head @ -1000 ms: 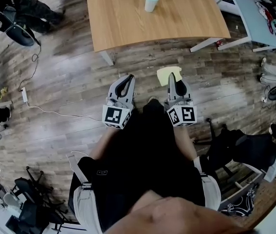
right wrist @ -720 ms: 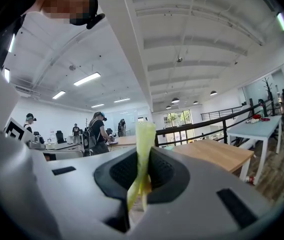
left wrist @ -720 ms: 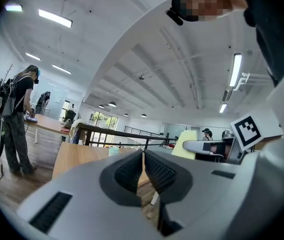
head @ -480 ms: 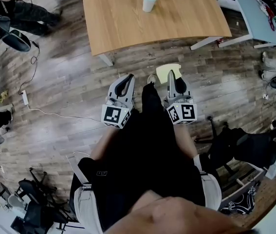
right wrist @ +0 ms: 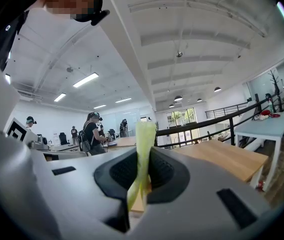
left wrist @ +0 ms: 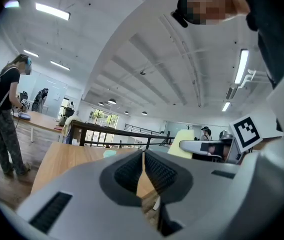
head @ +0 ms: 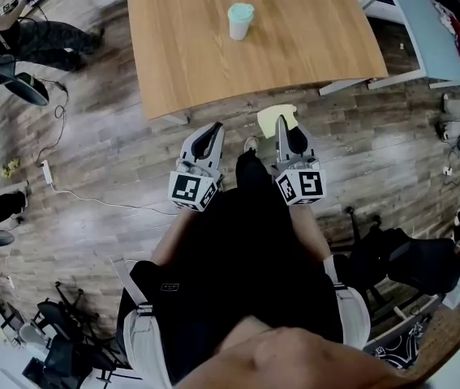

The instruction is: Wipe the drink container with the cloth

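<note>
Yellow cloth (right wrist: 143,156) pinched in right gripper (head: 285,136), jaws clamped on it. Empty left gripper (head: 206,142), jaws fully together. Target drink container (head: 239,21) upright on table (head: 319,47), well ahead. Advice: open left, brace its base, then wipe downward with light pressure so it doesn't tip.

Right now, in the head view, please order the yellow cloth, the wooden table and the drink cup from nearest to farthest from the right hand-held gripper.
1. Yellow cloth: clamped in the right hand-held gripper.
2. Wooden table: near edge just ahead.
3. Drink cup: farther back on the table, slightly left.
</note>
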A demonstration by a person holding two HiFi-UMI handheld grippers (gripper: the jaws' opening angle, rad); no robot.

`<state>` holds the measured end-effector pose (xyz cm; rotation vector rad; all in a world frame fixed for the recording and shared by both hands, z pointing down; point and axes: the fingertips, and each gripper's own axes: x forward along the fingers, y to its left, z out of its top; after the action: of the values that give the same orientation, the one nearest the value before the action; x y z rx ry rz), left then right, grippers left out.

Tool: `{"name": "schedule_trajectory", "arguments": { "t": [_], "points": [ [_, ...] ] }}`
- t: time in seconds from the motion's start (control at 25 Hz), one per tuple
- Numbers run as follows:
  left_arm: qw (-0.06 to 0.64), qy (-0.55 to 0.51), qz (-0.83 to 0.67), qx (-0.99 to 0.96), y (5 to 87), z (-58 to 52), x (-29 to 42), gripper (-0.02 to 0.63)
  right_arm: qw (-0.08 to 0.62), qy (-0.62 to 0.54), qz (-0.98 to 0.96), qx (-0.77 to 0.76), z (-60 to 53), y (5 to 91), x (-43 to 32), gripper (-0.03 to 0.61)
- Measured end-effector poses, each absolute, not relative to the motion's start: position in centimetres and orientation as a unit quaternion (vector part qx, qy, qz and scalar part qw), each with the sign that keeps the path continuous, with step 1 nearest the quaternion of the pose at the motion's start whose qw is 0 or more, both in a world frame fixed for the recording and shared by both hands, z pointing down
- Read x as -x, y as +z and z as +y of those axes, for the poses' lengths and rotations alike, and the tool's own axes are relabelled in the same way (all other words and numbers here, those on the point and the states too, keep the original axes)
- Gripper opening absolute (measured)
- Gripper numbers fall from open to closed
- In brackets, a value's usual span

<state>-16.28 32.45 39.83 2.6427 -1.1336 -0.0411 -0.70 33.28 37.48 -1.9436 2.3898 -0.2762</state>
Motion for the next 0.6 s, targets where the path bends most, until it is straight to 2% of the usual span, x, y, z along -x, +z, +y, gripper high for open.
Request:
{"name": "schedule_trajectory", "arguments": {
  "t": [0.6],
  "points": [
    [0.135, 0.012, -0.439, -0.888, 39.8, 22.1, 7.5, 0.031, 0.020, -0.110, 0.804, 0.583, 22.4, 38.2, -8.0, 0.043]
  ]
}}
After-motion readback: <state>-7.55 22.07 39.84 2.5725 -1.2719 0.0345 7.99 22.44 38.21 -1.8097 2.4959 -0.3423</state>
